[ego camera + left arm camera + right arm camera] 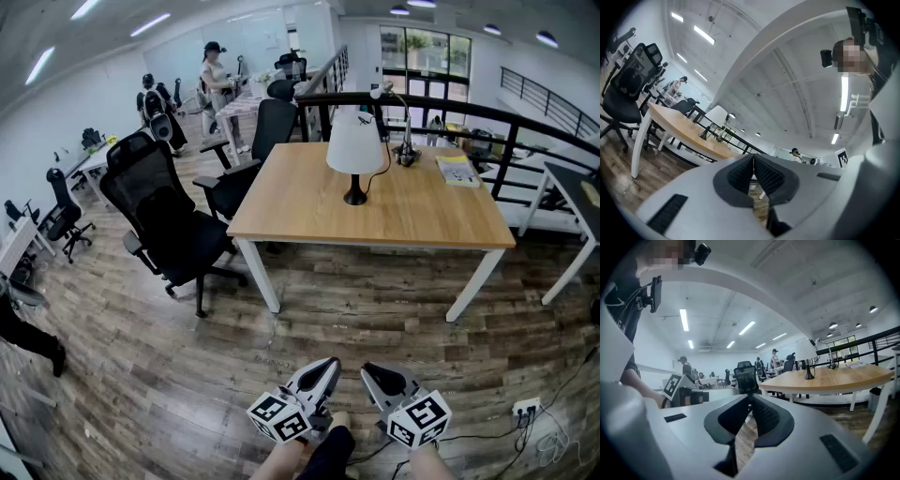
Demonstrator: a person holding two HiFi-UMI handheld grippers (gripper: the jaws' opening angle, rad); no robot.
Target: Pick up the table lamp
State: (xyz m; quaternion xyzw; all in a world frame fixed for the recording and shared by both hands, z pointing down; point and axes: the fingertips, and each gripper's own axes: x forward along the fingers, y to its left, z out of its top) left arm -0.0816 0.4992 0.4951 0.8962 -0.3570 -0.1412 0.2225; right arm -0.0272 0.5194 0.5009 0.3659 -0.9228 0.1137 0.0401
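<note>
The table lamp (354, 148) has a white shade and a black stem and foot. It stands upright on the far half of a wooden table (309, 217). My left gripper (324, 369) and right gripper (372, 373) hang side by side low over the floor, well short of the table, both shut with nothing in them. In the left gripper view the lamp (716, 116) shows far off to the left beyond the shut left gripper (753, 157). From the right gripper (751, 397) I see only the lamp's dark stem (809, 371), off to the right on the table.
A black office chair (172, 220) stands at the table's left corner, with another (255, 150) behind it. A gooseneck desk lamp (404, 142) and a yellow book (457, 170) lie at the table's far side. A black railing (525, 127) runs behind. A power strip (525, 408) lies on the floor at right.
</note>
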